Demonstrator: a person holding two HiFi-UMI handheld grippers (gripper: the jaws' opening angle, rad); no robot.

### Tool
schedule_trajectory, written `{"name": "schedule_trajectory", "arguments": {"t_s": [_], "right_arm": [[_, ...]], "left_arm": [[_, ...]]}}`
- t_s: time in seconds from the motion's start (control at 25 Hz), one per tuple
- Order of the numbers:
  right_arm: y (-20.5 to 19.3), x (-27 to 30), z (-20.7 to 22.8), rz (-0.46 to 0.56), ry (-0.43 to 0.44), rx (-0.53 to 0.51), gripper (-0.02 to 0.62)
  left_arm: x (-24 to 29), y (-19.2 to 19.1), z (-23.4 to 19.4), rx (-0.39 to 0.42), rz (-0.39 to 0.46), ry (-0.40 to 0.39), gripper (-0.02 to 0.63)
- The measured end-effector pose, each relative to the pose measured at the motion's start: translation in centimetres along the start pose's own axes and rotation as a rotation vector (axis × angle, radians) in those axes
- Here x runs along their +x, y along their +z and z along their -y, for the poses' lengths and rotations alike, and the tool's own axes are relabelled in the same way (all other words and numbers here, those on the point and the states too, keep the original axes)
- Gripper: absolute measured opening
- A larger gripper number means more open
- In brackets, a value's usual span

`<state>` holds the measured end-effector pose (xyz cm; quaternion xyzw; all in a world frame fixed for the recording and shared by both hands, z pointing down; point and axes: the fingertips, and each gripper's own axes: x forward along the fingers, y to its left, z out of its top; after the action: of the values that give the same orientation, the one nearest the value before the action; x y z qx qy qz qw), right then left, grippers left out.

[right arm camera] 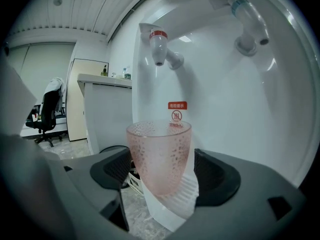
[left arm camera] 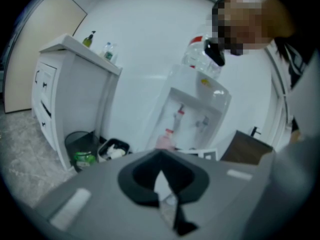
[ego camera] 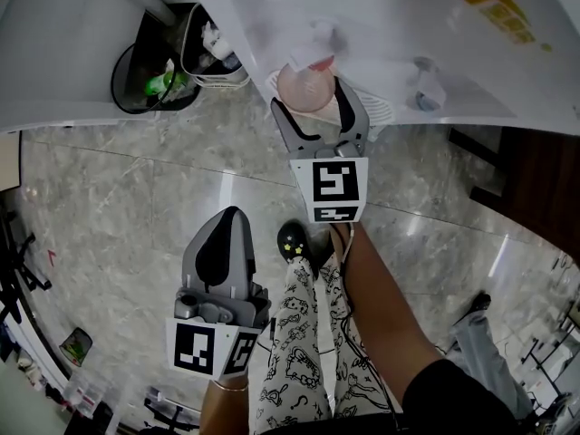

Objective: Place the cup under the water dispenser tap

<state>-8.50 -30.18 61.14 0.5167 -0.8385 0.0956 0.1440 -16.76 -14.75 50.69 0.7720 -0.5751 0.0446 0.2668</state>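
A pink dimpled cup [right arm camera: 159,156] stands upright on the white grille of the dispenser's drip tray [right arm camera: 186,188], just below and right of the red-capped tap [right arm camera: 159,46]. My right gripper [right arm camera: 162,170] has its jaws around the cup. The left pad [right arm camera: 117,169] is at the cup's side, and a thin white gap shows at the right pad [right arm camera: 212,176]. From the head view the cup [ego camera: 304,87] sits between the right gripper's fingers [ego camera: 319,116] at the dispenser. My left gripper [ego camera: 220,247] hangs lower, over the floor, shut and holding nothing.
A second tap [right arm camera: 248,21] with a blue cap is to the right. A black bin [ego camera: 145,71] and a small basket [ego camera: 210,54] stand left of the dispenser. A dark wooden cabinet [ego camera: 535,184] is on the right. The person's legs [ego camera: 304,352] are below, on the marble floor.
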Motion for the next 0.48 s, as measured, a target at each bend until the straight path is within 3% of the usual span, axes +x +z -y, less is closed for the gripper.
{"name": "schedule_trajectory", "arguments": {"t_s": [0.36, 0.48], "right_arm": [[-0.8, -2.1, 0.1, -0.048, 0.004, 0.007, 0.368], [-0.4, -4.9, 0.9, -0.063, -0.016, 0.054, 0.367]], "left_arm": [[-1.4, 0.5, 0.2, 0.001, 0.011, 0.033, -0.006], [-2.2, 1.4, 0.6, 0.016, 0.03, 0.049, -0.006]]}}
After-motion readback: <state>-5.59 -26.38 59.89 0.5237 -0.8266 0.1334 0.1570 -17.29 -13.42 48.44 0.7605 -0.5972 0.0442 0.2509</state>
